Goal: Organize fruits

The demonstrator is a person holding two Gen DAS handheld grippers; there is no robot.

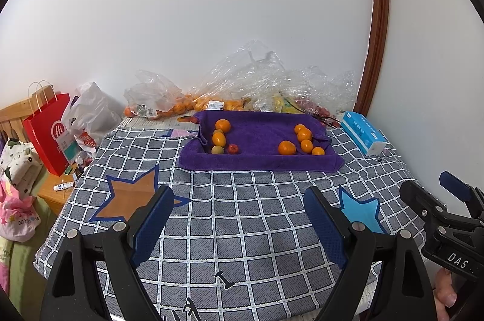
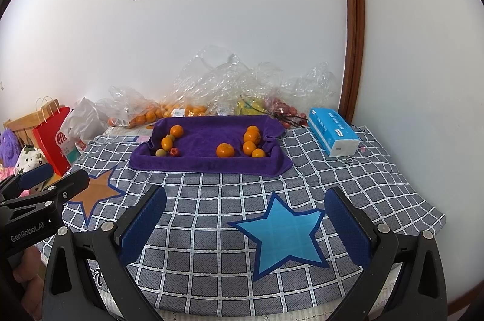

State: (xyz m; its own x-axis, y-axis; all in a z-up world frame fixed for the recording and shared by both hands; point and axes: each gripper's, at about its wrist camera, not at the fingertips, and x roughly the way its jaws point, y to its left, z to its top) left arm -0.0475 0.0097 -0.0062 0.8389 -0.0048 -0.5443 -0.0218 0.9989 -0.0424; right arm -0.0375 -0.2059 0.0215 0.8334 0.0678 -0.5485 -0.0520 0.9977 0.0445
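Right wrist: oranges (image 2: 252, 138) in purple tray (image 2: 211, 162)

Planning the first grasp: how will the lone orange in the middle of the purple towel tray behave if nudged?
The lone orange is round and touches no other fruit, so it would probably roll. The purple towel looks soft, which may slow it. Its raised edges should probably stop it.

Fruits (image 2: 225, 150) lie in a towel-lined tray (image 2: 211, 165) on the table (image 2: 211, 200) (bags (image 2: 211, 79) behind, tissue pack (image 2: 332, 133) right).
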